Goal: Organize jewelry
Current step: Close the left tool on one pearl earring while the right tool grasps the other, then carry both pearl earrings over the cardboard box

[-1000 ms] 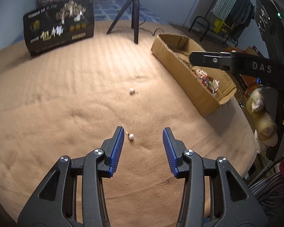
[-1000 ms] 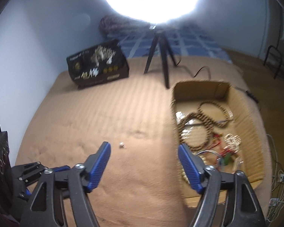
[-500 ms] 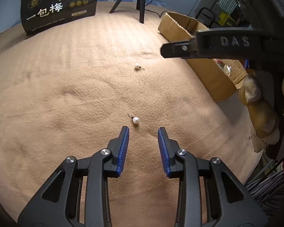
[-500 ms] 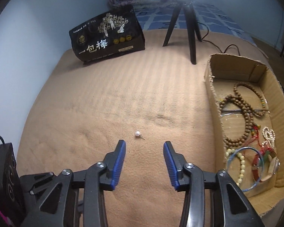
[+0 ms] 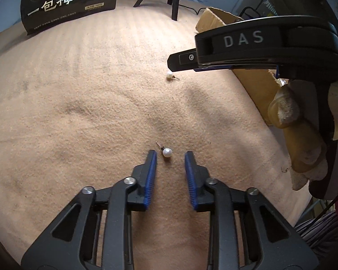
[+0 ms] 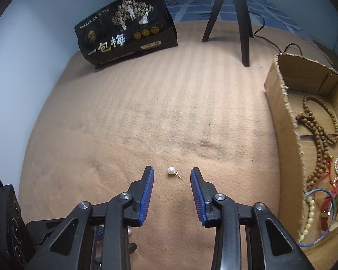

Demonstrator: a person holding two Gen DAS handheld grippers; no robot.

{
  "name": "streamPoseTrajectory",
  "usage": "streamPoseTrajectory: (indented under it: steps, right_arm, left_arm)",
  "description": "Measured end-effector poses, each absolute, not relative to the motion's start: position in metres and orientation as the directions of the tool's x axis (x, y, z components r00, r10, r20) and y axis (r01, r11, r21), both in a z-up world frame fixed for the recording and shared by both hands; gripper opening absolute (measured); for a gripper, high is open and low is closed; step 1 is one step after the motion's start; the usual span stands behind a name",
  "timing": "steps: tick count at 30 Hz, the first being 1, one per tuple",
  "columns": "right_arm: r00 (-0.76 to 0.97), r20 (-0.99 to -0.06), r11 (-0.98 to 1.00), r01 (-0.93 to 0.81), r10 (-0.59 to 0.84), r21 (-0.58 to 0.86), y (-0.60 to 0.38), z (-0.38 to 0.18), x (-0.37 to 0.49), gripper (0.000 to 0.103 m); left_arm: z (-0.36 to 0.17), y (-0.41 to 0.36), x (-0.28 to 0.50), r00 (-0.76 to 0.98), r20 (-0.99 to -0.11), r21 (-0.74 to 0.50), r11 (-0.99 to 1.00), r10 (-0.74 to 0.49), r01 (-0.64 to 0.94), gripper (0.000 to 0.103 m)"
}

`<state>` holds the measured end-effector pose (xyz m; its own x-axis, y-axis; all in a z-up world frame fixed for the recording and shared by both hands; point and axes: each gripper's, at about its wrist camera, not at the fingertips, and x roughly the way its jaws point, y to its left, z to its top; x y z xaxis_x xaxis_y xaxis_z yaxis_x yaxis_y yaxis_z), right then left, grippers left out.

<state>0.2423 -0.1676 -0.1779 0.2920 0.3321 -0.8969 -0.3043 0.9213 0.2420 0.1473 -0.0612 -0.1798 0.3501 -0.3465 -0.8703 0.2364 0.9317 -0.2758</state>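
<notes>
Two pearl stud earrings lie on the tan blanket. The near pearl earring sits just ahead of my left gripper, between its open blue-padded fingertips. The far pearl earring lies just ahead of my right gripper, which is open around it; the right gripper's side shows in the left wrist view. A cardboard box at the right holds wooden bead strands, a blue bangle and other bracelets.
A black snack bag stands at the back left. A black tripod with a cable stands at the back, beside the box. The blanket's edge drops off at the right in the left wrist view.
Both grippers have come lower and forward toward their earrings, and both have narrowed their opening. Each pearl now lies at the fingertips. The earrings have not moved.
</notes>
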Motion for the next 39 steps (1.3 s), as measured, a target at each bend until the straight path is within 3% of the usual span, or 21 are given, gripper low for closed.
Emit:
streamPoseTrajectory:
  steps: [2,10,17,39]
  right_arm:
    - [0.286,-0.903,0.923,-0.309,0.321,0.23,-0.164,-0.184,0.245,0.033]
    - [0.276,-0.919,0.929,-0.317,0.282,0.19,-0.159,-0.199,0.255,0.028]
    - [0.277,-0.932,0.928,-0.351,0.233,0.127,-0.152,-0.203,0.255,0.007]
    - [0.391,-0.881,0.932,-0.338,0.267,0.132,-0.181,-0.145,0.232,0.007]
  left_arm:
    - [-0.183,-0.061,0.153,0.348,-0.874,-0.271,0.934,-0.34,0.232,0.015]
    - [-0.185,-0.055,0.163,0.348,-0.872,-0.281,0.934,-0.344,0.218,0.009]
    - [-0.189,-0.056,0.166,0.355,-0.871,-0.273,0.935,-0.341,0.227,0.007]
    - [-0.154,-0.042,0.153,0.433,-0.829,-0.292,0.934,-0.354,0.204,0.007]
